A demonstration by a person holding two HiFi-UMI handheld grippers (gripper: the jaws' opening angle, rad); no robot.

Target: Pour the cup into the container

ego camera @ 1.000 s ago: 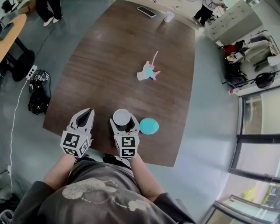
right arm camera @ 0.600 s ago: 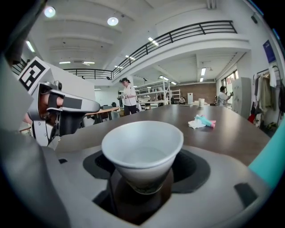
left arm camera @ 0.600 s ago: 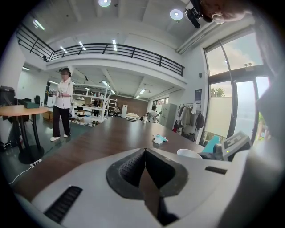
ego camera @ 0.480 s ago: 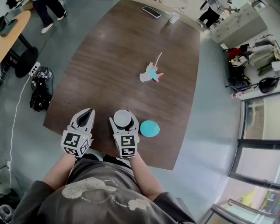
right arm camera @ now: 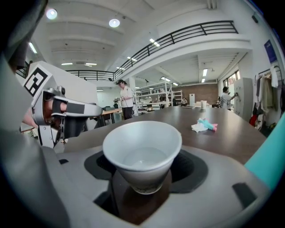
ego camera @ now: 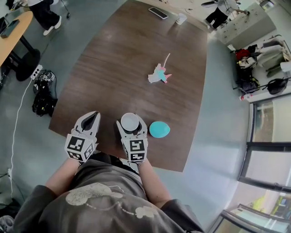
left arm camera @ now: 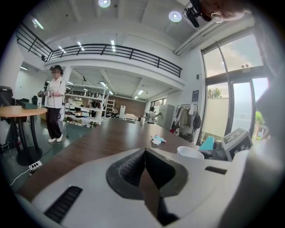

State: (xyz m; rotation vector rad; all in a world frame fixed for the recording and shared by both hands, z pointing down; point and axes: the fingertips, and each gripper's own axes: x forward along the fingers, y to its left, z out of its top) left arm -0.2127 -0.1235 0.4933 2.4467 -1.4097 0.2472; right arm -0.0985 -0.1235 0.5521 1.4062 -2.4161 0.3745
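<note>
A white cup [ego camera: 129, 120] stands near the front edge of the brown table [ego camera: 136, 50], and the right gripper view shows a little clear liquid in the cup [right arm camera: 142, 151]. My right gripper [ego camera: 131, 128] has its jaws on both sides of the cup; they have just been closing, and a sliver of table still shows beside the cup's left wall. A teal bowl [ego camera: 159, 129] sits just right of that gripper. My left gripper [ego camera: 90, 114] hovers left of the cup, shut and holding nothing.
A small white, teal and pink toy [ego camera: 159, 73] lies mid-table. A phone [ego camera: 158, 12] and a white object [ego camera: 181, 18] rest at the far end. A black bag [ego camera: 43, 98] lies on the floor to the left. People stand far off.
The cup has stayed between the right jaws, which now sit slightly closer to it. The left gripper has not moved; only the head view has shifted a little.
</note>
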